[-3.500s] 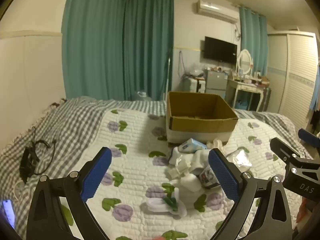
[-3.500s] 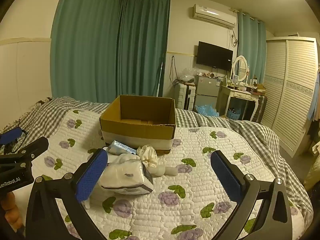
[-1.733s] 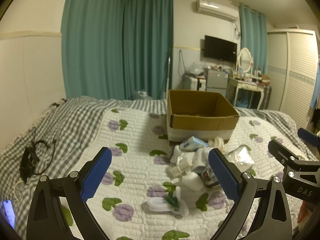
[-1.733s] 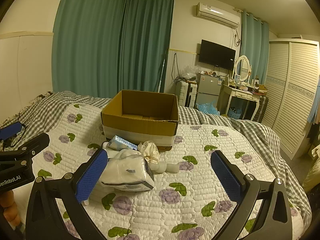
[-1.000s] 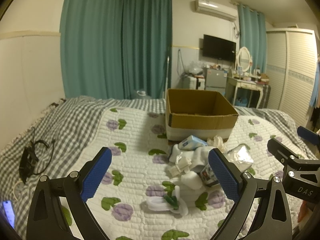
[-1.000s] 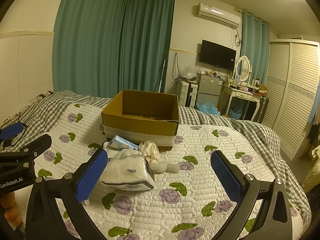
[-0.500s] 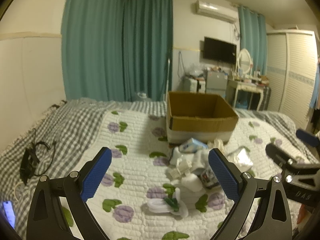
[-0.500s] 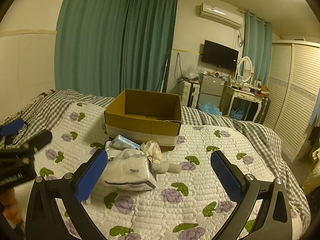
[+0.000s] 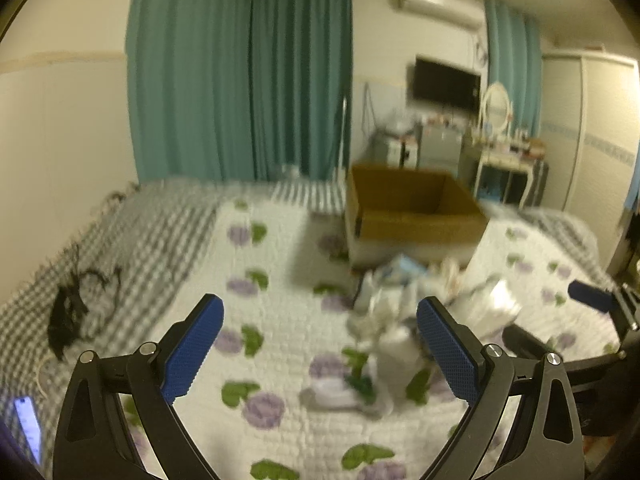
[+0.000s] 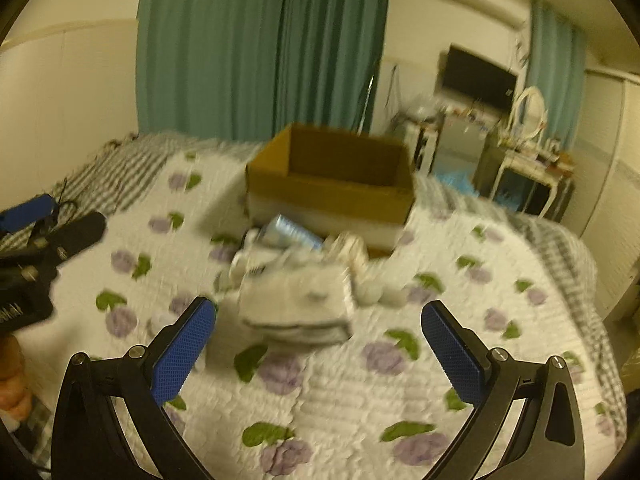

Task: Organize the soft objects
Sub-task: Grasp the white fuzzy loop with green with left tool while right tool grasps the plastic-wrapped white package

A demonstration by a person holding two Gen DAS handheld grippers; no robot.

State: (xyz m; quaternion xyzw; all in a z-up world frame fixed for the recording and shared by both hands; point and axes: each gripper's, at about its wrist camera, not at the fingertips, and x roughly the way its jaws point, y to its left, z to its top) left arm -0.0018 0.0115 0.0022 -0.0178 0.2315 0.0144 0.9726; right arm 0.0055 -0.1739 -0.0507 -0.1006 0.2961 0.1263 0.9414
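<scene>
An open cardboard box (image 9: 416, 216) stands on a flowered quilt; it also shows in the right wrist view (image 10: 332, 188). In front of it lies a heap of soft things: a white wrapped pack (image 10: 296, 304), a blue tissue packet (image 10: 290, 232), white socks (image 9: 384, 320) and a white-and-green piece (image 9: 344, 392). My left gripper (image 9: 320, 344) is open and empty, short of the heap. My right gripper (image 10: 318, 344) is open and empty, just in front of the white pack. Both views are blurred.
A black cable bundle (image 9: 66, 316) and a lit phone (image 9: 28, 428) lie at the bed's left edge. Teal curtains (image 9: 240, 80) hang behind. A dresser with a mirror (image 9: 504, 160) and a wardrobe (image 9: 600, 132) stand at the right.
Both grippers have moved forward and down toward the heap; the right one has come closest, with the white pack now larger and centred. Jaws stay open.
</scene>
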